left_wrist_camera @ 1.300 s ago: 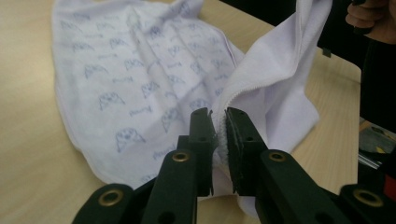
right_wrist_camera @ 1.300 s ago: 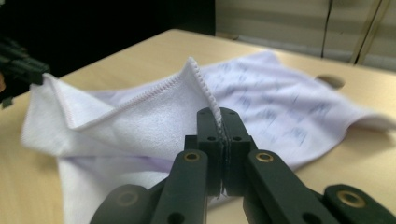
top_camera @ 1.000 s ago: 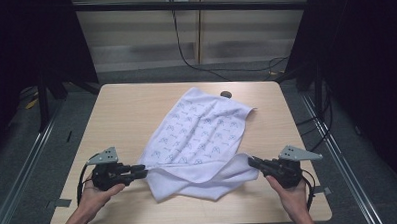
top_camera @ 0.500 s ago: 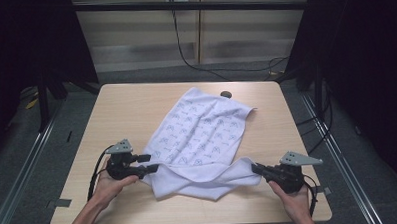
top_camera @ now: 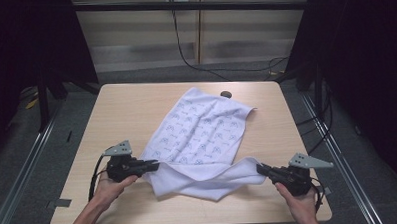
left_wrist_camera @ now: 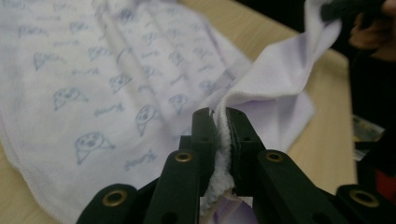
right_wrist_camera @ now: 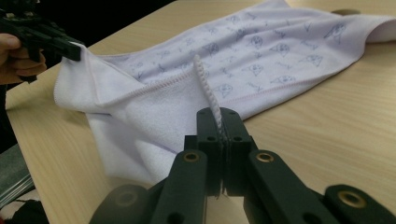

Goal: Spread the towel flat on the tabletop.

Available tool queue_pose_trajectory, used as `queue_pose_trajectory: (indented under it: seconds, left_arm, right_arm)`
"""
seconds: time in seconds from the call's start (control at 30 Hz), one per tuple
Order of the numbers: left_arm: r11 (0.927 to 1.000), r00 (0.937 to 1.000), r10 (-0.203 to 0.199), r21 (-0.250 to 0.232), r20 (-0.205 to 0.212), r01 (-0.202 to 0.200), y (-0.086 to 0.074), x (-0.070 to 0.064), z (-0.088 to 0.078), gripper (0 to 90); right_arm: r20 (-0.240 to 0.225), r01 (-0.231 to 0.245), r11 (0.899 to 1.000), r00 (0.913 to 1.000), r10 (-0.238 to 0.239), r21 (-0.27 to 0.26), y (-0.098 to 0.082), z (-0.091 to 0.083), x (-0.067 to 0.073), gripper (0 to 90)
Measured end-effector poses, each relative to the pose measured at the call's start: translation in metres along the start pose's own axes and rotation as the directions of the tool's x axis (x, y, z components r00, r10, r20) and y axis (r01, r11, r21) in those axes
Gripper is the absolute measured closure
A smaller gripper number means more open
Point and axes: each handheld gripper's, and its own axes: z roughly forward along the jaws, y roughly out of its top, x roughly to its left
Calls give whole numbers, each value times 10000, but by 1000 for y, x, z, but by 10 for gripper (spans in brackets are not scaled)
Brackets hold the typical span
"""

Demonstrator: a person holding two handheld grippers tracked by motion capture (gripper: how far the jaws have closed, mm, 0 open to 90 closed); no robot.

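A white towel (top_camera: pixel 202 137) printed with small blue figures lies spread across the middle of the wooden table (top_camera: pixel 131 107). Its near end is folded over and lifted at both corners. My left gripper (top_camera: pixel 156 166) is shut on the towel's near left corner; in the left gripper view the hem (left_wrist_camera: pixel 223 140) is pinched between the jaws. My right gripper (top_camera: pixel 261 168) is shut on the near right corner, with the stitched edge (right_wrist_camera: pixel 210 95) rising from its jaws. Between the two grippers the held edge sags toward the table.
A small dark round object (top_camera: pixel 226 95) sits on the table by the towel's far edge. Black cables (top_camera: pixel 184 47) run along the floor beyond the table. Metal rails (top_camera: pixel 23 168) flank both sides. Bare table lies left and right of the towel.
Both grippers have shifted slightly while holding the towel's corners: the left one has moved inward to the right, the right one a little nearer the front edge. The near fold has bunched more.
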Motion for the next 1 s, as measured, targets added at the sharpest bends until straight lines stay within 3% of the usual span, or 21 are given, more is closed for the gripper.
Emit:
queue_pose_trajectory:
  seconds: [0.13, 0.17, 0.2, 0.23, 0.27, 0.37, 0.47, 0.57, 0.6, 0.67, 0.8, 0.87, 0.93, 0.97, 1.0]
  left_arm:
    - [9967, 9986, 415, -706, 330, -390, 9, -15, -21, 829]
    - [9952, 9973, 580, -821, 461, -541, 11, -22, -28, 831]
    - [9943, 9961, 709, -828, 532, -664, 11, -27, -31, 831]
    - [9937, 9938, 944, -669, 586, -904, 9, -35, -34, 830]
    - [9925, 9916, 1164, -446, 570, -1139, 5, -41, -36, 830]
    - [9926, 9898, 1147, 294, 846, -1175, -18, -53, -37, 807]
    - [9883, 9897, 936, 1097, 1087, -1055, -44, -58, -35, 788]
    - [9884, 9878, 598, 1296, 1439, -787, -58, -57, -40, 739]
    - [9897, 9870, 519, 1243, 1521, -712, -60, -57, -43, 661]
    - [9944, 9852, 394, 902, 1667, -550, -58, -54, -50, 640]
    - [9996, 9827, 152, 204, 1848, -193, -48, -47, -58, 546]
    - [9999, 9753, 108, -59, 2206, -98, -42, -43, -58, 526]
    - [9997, 9784, -30, -234, 2066, 80, -35, -35, -54, 491]
    - [9996, 9816, -28, -276, 1910, 82, -33, -32, -52, 503]
    - [9998, 9895, -100, -164, 1442, 124, -30, -28, -49, 514]
  right_arm:
    - [52, 63, 9988, 10000, -61, -476, 7, -14, 3, 888]
    - [-129, 126, 9964, 9998, -138, -837, 11, -24, 6, 887]
    - [-129, 126, 9964, 9998, -138, -837, 11, -24, 6, 887]
    - [-336, 391, 9944, 9985, -426, -981, 11, -34, 12, 886]
    - [-336, 391, 9944, 9985, -426, -981, 11, -34, 12, 886]
    - [-690, 272, 9960, 9971, -332, -857, -5, -44, 22, 870]
    - [-977, 338, 9994, 9946, -346, -101, -30, -47, 33, 841]
    - [-1312, 672, 9942, 9898, -558, 844, -52, -55, 46, 781]
    - [-1498, 720, 9917, 9872, -555, 1069, -53, -58, 48, 703]
    - [-1595, 721, 9906, 9858, -531, 1161, -52, -59, 48, 670]
    - [-1546, 806, 9950, 9855, -706, 589, -35, -66, 48, 571]
    - [-1744, 888, 9955, 9813, -818, 328, -26, -63, 47, 578]
    - [-1696, 814, 9964, 9826, -760, 250, -19, -49, 43, 586]
    - [-1735, 834, 9955, 9820, -744, 454, -16, -34, 40, 593]
    - [-1735, 758, 9952, 9827, -642, 615, -15, -24, 38, 594]
